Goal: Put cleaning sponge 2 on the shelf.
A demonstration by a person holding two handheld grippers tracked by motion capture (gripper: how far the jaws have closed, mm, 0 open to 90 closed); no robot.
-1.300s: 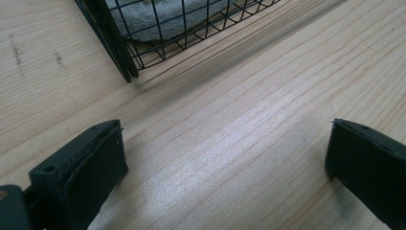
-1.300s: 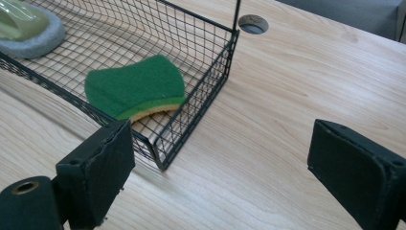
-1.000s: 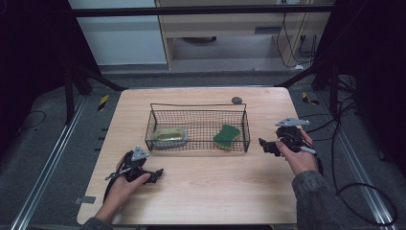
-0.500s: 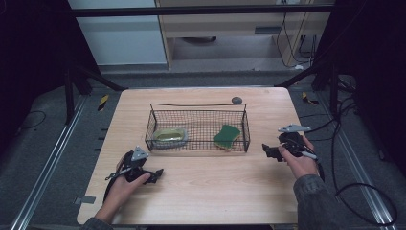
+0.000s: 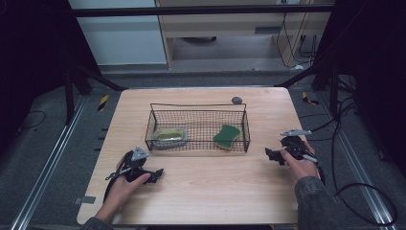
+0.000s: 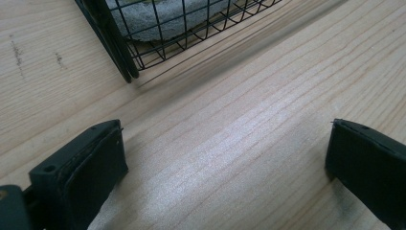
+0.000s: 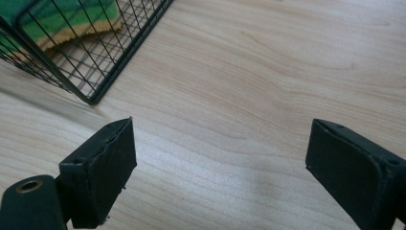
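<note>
In the high view the wire basket [image 5: 198, 125] sits at the middle of the worktop [image 5: 206, 191], with a green sponge [image 5: 227, 136] in its right half and a pale bowl [image 5: 169, 136] in its left half. The left hand-held gripper [image 5: 155, 174] lies lower left of the basket, its 2 jaws released with bare wood between them. The right hand-held gripper [image 5: 269, 155] sits at the right of the frame, just beside the basket's right end, jaws spread wide and grasping nothing. A small dark round thing [image 5: 236, 100] rests behind the basket.
</note>
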